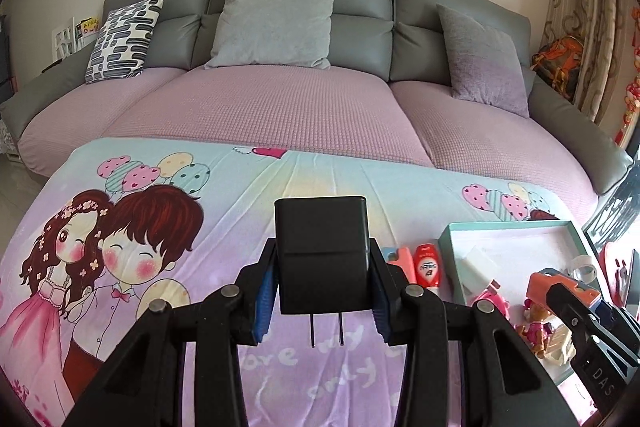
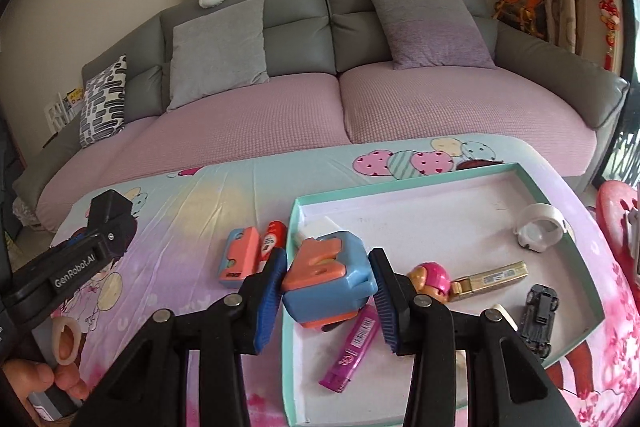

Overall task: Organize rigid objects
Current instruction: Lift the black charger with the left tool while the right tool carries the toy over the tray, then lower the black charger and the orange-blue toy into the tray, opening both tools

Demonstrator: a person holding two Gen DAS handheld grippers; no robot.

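Observation:
My left gripper [image 1: 324,291] is shut on a black power adapter [image 1: 322,247], its two prongs pointing back toward the camera, above the cartoon-print cloth [image 1: 224,227]. In the right wrist view the adapter [image 2: 114,219] shows at the far left. My right gripper [image 2: 328,291] is shut on a blue and orange toy block [image 2: 332,279], held over the near left corner of the teal-rimmed tray [image 2: 400,187]. From the left wrist view, that block [image 1: 556,283] hangs at the right edge.
In the tray lie a white tape ring [image 2: 540,231], a gold bar [image 2: 492,277], a black toy car [image 2: 540,311], a pink-helmeted figure [image 2: 432,279] and a purple lighter [image 2: 352,351]. A pink case [image 2: 240,259] and red tube [image 2: 274,235] lie left of it. A sofa [image 2: 280,131] stands behind.

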